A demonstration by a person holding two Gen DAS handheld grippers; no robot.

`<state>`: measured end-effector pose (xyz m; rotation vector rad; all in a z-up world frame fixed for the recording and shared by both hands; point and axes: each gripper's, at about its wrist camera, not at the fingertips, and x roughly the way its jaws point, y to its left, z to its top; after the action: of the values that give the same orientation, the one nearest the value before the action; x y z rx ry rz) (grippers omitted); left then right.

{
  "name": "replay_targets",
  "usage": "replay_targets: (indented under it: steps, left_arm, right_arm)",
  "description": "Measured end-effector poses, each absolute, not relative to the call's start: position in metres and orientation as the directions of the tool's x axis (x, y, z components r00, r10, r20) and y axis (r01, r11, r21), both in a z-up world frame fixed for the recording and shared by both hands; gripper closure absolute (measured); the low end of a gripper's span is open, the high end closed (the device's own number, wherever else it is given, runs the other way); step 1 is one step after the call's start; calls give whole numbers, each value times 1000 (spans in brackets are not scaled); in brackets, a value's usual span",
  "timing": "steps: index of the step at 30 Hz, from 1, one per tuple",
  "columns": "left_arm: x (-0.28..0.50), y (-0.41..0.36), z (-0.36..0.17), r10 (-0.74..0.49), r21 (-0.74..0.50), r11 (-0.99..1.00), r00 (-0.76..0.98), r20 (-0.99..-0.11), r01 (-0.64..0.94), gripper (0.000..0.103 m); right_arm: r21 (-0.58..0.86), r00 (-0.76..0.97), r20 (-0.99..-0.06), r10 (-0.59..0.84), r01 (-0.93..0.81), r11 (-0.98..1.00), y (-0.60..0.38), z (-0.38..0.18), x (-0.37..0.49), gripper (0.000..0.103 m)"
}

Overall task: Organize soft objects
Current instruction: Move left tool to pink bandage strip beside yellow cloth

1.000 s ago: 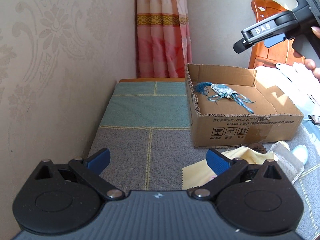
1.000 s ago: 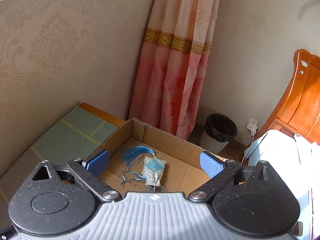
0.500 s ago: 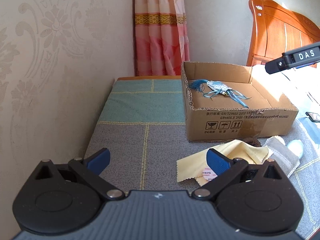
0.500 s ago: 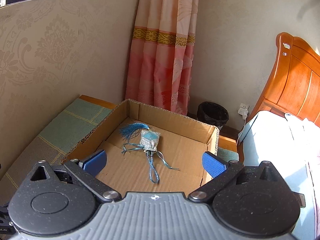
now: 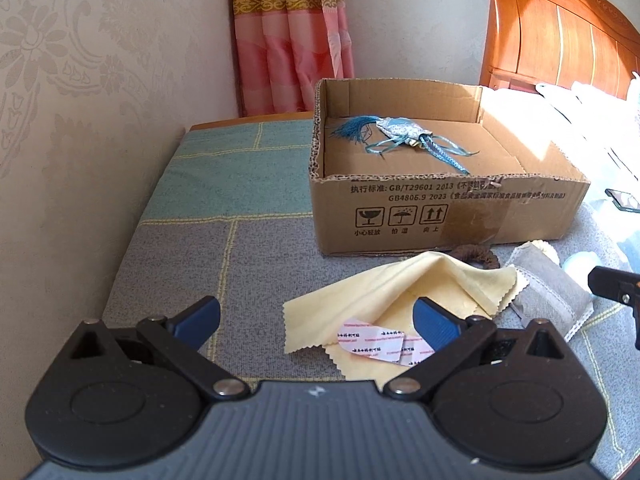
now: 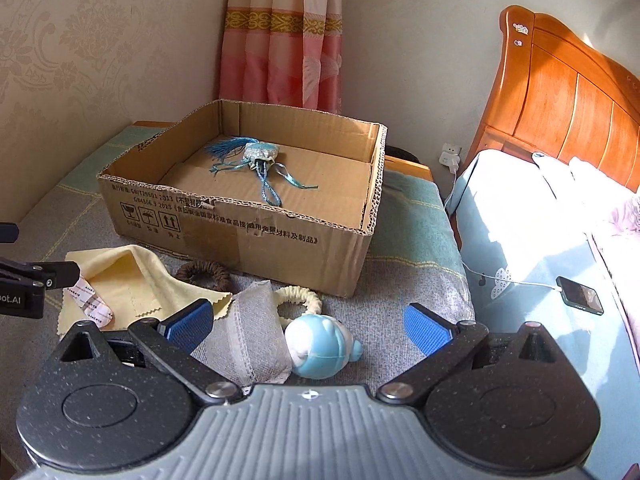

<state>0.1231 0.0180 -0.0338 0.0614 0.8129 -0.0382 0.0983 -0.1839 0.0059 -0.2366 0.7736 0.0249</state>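
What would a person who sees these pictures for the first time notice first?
Probably the open cardboard box in the middle of the patchwork cloth, holding only a blue tasselled sachet. Next, the soft things lying in front of the box: a yellow cloth, a grey pouch and a pale blue plush toy, which sits between the open fingers of the right gripper.

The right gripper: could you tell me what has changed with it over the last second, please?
The right gripper drew back from above the cardboard box and dropped low, now open and empty over the blue plush toy and grey pouch. The left gripper also backed away. The blue tassel sachet stays in the box; nothing was grasped.
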Motion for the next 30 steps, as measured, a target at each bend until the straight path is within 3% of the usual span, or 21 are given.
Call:
replay_targets:
  steps: [18, 30]
  left_arm:
    - [111, 34, -56, 97, 116, 993, 544, -834, 0, 1]
    - [124, 22, -37, 16, 58, 997, 596, -803, 52, 1]
  right_arm:
    - [-178, 740, -672, -27, -125, 976, -200, 5, 83, 0]
    - [-185, 752, -659, -27, -127, 975, -199, 8, 72, 0]
